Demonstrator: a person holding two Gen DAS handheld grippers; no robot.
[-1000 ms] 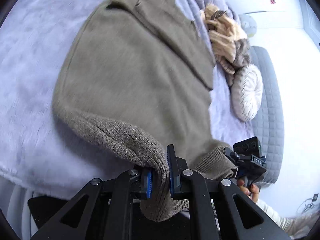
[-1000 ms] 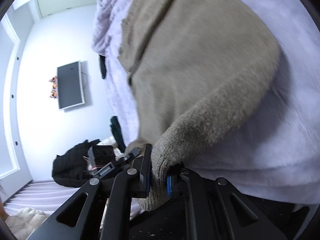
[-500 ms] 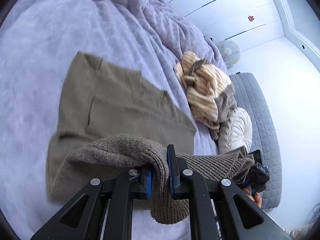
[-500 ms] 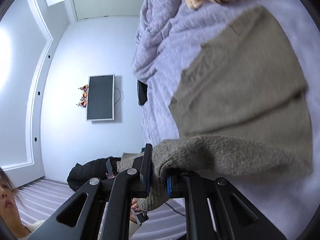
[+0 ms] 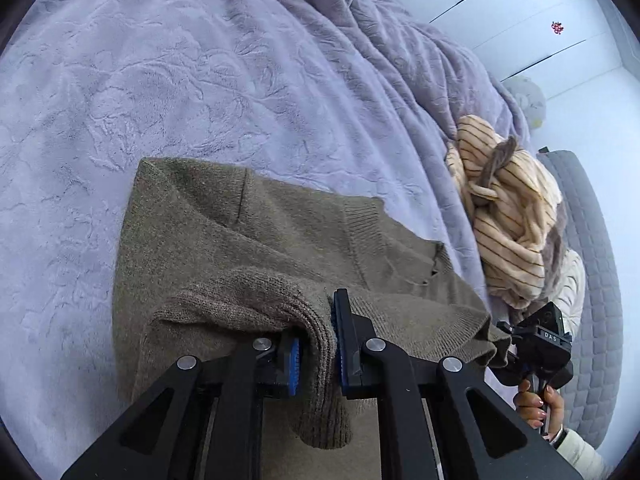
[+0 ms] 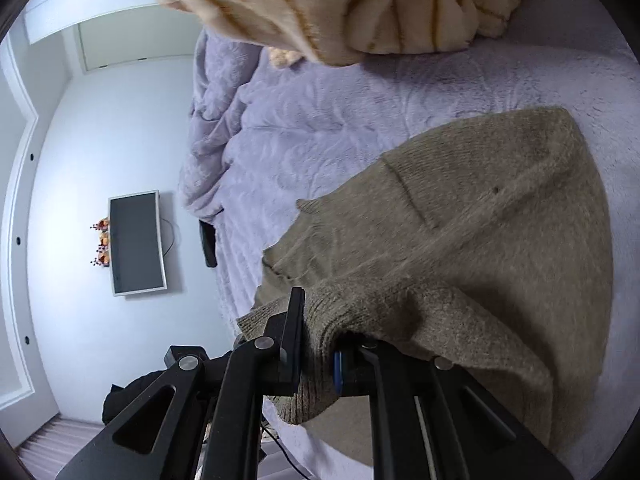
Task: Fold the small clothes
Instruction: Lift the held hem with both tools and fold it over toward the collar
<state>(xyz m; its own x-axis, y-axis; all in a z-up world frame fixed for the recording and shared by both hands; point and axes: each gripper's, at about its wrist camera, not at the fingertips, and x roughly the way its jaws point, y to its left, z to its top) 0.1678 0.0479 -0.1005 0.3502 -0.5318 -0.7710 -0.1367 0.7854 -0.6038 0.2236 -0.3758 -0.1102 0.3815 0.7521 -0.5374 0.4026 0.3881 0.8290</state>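
Two grippers each pinch one corner of the same olive knit sweater [image 5: 248,248] above a lilac blanket [image 5: 168,80]. In the left wrist view we see the left gripper [image 5: 316,354] with its jaws clamped on a ribbed hem corner; a tongue of knit hangs below the blue pads [image 5: 294,364]. From that pinch the sweater spreads toward 11 o'clock, its far part lying flat on the blanket, the lifted hem doubled over it. At 4 o'clock in this view we find the right gripper [image 5: 508,350], held by a hand [image 5: 534,402], with the other hem corner at its tip. In the right wrist view we see the right gripper [image 6: 318,346] with its jaws likewise closed on ribbed knit, and the sweater [image 6: 500,216] fanning toward 1 o'clock across the blanket [image 6: 320,120]. A cream striped garment [image 5: 508,208] lies crumpled on the blanket at 3 o'clock of the sweater in the left view; in the right view it [image 6: 360,0] fills the 12 o'clock edge. A wall screen [image 6: 136,242] sits at 9 o'clock there.
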